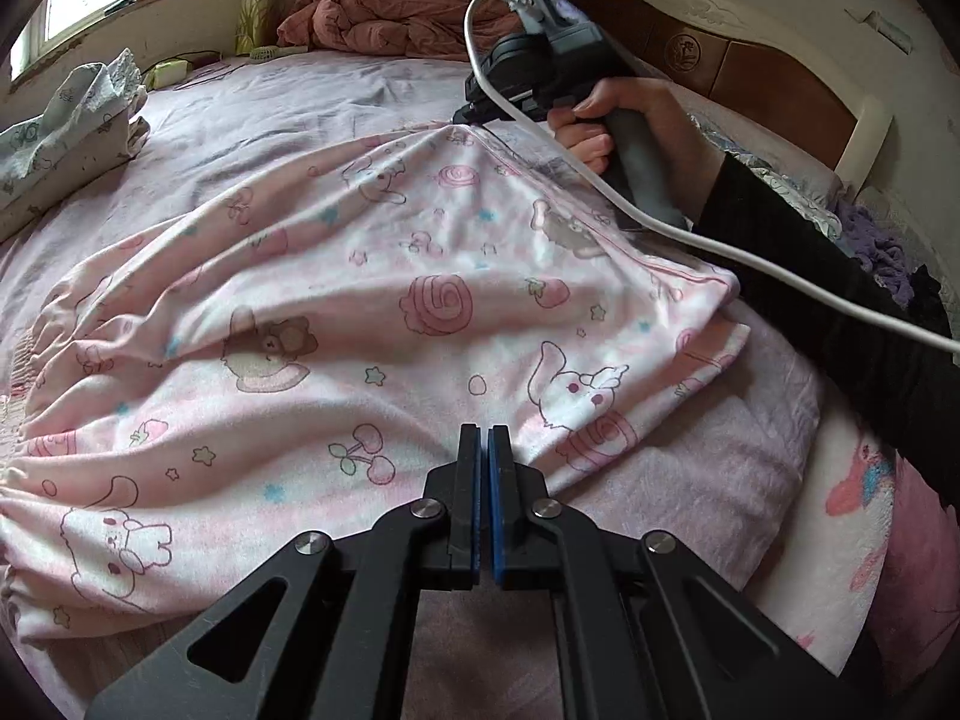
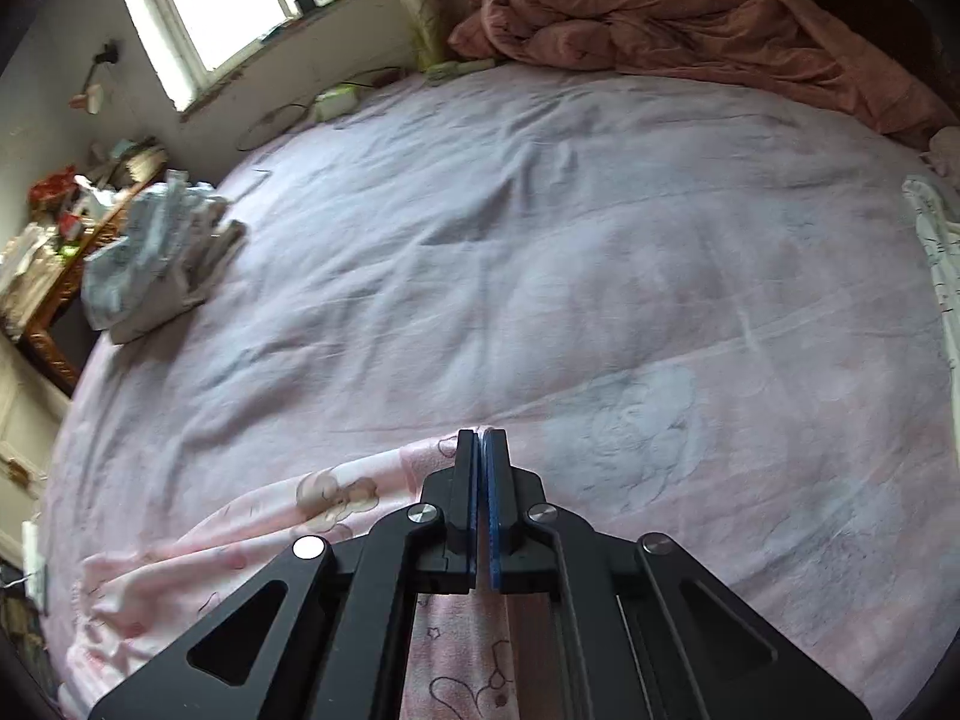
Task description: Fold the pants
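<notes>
Pink cartoon-print pants (image 1: pixel 372 324) lie spread on the bed sheet (image 2: pixel 540 240). Left gripper (image 1: pixel 483 438) at 6 o'clock, jaws clamped on the near pants edge. Right gripper (image 2: pixel 482 441) pinches the far corner at 1 o'clock, fabric tented up; hand (image 1: pixel 591 126) on its handle.

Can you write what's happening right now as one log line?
step: fold pants | left tongs: shut on pants | right tongs: shut on pants | place: bed

Each hand-held gripper (image 1: pixel 483 429) has black linkage arms, silver pivot screws (image 1: pixel 427 509) and blue finger pads (image 1: pixel 494 504). The other hand-held gripper (image 1: pixel 459 115) has a grey handle (image 1: pixel 645 171) with a white cable (image 1: pixel 660 222) trailing behind it. Its holder wears a black sleeve (image 1: pixel 840 306).
</notes>
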`<state>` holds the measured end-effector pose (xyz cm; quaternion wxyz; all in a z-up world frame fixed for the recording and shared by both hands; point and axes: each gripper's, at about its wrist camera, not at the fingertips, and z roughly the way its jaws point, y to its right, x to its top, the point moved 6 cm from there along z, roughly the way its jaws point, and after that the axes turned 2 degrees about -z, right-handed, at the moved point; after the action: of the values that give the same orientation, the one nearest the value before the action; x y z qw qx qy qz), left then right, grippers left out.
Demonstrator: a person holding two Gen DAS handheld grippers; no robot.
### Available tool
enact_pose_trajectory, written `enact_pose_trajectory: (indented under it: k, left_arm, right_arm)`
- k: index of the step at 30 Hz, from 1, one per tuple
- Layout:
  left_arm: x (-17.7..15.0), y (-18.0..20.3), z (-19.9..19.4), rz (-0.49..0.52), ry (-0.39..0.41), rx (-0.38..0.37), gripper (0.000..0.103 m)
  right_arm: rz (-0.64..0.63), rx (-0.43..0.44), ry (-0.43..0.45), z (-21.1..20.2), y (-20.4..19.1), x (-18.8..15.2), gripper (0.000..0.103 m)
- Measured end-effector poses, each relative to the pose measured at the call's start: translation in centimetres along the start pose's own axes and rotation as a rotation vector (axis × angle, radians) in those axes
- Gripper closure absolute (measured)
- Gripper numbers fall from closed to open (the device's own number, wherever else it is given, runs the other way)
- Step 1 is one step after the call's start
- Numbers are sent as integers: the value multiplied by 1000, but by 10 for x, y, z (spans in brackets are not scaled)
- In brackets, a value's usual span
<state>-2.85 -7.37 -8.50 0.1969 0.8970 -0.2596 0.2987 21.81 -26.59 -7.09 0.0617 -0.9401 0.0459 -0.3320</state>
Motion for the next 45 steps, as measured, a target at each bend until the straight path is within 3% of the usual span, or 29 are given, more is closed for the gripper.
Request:
enact_pose_trajectory:
  k: [3,6,8,12,13,14,15,16,17,18,25,28,31,37,39,42,45]
  left_arm:
    - [-2,0,-2,-5,0,-3,101]
    - [-2,2,-5,4,0,-7,101]
    - [-1,2,-8,1,4,-18,101]
    - [3,4,-21,6,35,-11,97]
    - [5,5,-24,21,45,4,96]
    - [8,6,-27,36,57,18,91]
    - [12,7,-31,45,67,28,81]
    - [14,8,-33,50,77,30,76]
    - [18,8,-36,52,89,30,64]
    - [21,8,-38,51,101,32,61]
    - [27,7,-34,20,131,49,60]
    - [27,-1,-33,-3,164,130,59]
    - [27,-12,-37,-31,209,196,58]
    - [25,-23,-44,-45,262,267,46]
    - [23,-24,-45,-42,277,288,37]
    - [19,-25,-48,-31,295,303,22]
    - [19,-27,-51,-32,305,333,22]
  right_arm:
    - [37,4,-14,9,10,-1,101]
    - [65,46,25,0,13,3,101]
    - [74,73,28,-14,13,6,91]
    - [35,73,35,-52,10,2,83]
    - [21,54,19,-63,10,-4,72]
    - [15,51,13,-73,10,-11,66]
    - [15,61,18,-81,9,-16,65]
    - [16,70,30,-95,8,-26,65]
    - [18,69,42,-109,9,-38,64]
    - [19,70,50,-120,10,-48,63]
    - [26,48,75,-162,25,-122,61]
    - [-69,-39,126,-166,15,-142,61]
    - [-160,-20,127,-167,-5,-159,61]
    - [-202,-7,52,-154,-15,-191,61]
    - [-180,-11,22,-149,-9,-201,61]
    - [-187,-25,36,-155,-4,-206,61]
    - [-169,-26,57,-165,0,-208,57]
